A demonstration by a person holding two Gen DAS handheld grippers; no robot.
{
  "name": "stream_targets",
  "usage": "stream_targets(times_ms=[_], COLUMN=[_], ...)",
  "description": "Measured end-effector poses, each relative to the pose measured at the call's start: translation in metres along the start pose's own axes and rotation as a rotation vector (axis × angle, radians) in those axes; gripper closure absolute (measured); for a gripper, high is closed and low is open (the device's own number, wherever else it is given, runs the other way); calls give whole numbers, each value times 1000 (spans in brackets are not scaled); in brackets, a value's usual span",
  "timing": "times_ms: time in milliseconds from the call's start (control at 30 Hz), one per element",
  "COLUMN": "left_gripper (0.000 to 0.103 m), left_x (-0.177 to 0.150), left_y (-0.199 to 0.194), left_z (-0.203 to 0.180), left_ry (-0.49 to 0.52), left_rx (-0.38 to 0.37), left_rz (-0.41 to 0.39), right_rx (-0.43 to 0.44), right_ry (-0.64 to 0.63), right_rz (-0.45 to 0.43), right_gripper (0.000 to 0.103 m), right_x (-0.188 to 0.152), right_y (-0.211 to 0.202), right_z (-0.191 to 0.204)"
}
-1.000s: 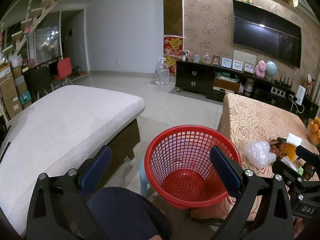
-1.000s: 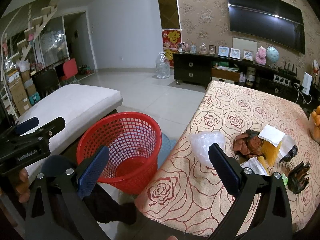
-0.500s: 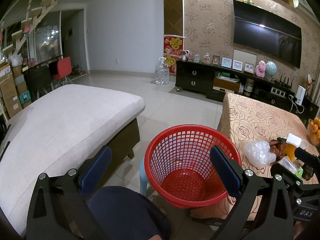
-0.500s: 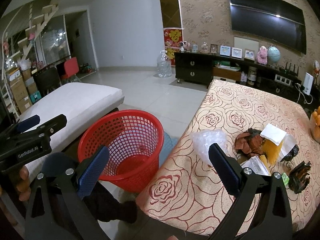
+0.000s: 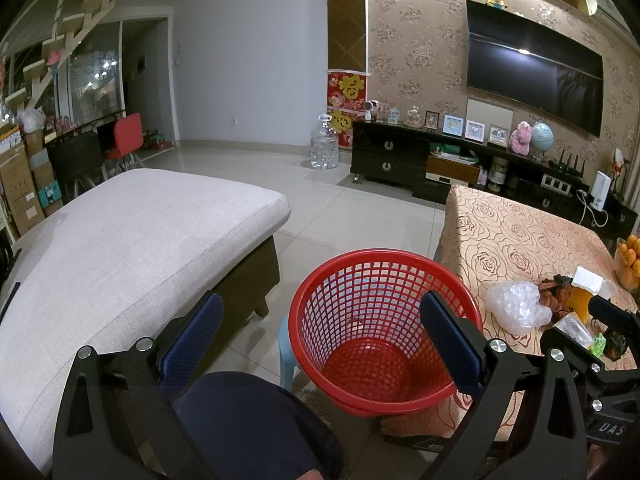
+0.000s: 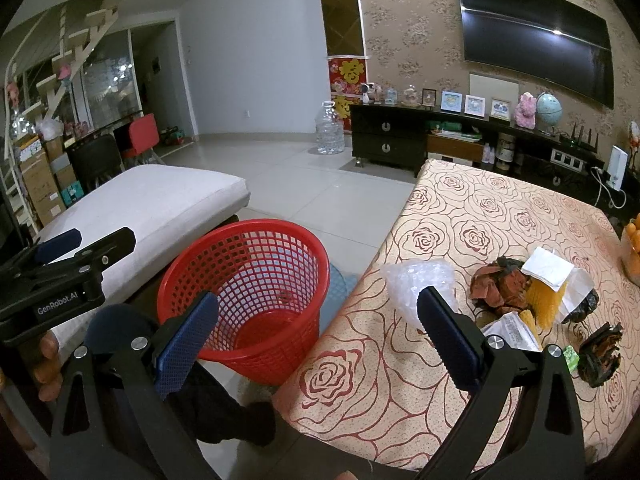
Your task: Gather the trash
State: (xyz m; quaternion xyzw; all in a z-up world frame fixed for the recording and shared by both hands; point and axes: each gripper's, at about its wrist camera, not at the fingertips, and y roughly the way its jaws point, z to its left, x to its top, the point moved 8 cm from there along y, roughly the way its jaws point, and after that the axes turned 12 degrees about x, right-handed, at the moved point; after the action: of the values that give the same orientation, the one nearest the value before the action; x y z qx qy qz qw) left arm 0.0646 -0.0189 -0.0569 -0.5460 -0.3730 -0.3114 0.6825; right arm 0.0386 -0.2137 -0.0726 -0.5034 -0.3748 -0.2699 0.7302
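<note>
A red mesh basket (image 5: pixel 380 328) (image 6: pixel 256 296) stands empty on a blue stool beside the table. Trash lies on the rose-patterned tablecloth (image 6: pixel 500 216): a clear bubble-wrap bag (image 6: pixel 416 284) (image 5: pixel 516 308), brown crumpled wrappers (image 6: pixel 500 284), a white paper (image 6: pixel 548 268), a yellow packet (image 6: pixel 544 304), a clear wrapper (image 6: pixel 512 328), a green scrap (image 6: pixel 570 358) and a dark clump (image 6: pixel 600 360). My left gripper (image 5: pixel 320 340) is open and empty, above the basket's near rim. My right gripper (image 6: pixel 316 336) is open and empty, above the table's near left corner, its right finger in front of the bubble wrap.
A beige cushioned bench (image 5: pixel 120 248) stands left of the basket. A bowl of oranges (image 5: pixel 630 264) sits at the table's right edge. A dark TV cabinet (image 5: pixel 420 160) and a water jug (image 5: pixel 324 148) stand at the back. The person's knee (image 5: pixel 248 420) is under my left gripper.
My right gripper has edged forward and up towards the table, so the trash sits slightly lower in its view. My left gripper has hardly moved. Both stay open.
</note>
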Motion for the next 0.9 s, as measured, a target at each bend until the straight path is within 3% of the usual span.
stream_targets(times_ms=[900], left_gripper=[8], left_x=[-3], left_y=[0], left_z=[0], left_ry=[7], left_rx=[-4], left_rz=[9], right_rx=[5], right_ry=[0], right_rz=[15], right_gripper=[6], right_x=[-9], right_y=[6], right_z=[3])
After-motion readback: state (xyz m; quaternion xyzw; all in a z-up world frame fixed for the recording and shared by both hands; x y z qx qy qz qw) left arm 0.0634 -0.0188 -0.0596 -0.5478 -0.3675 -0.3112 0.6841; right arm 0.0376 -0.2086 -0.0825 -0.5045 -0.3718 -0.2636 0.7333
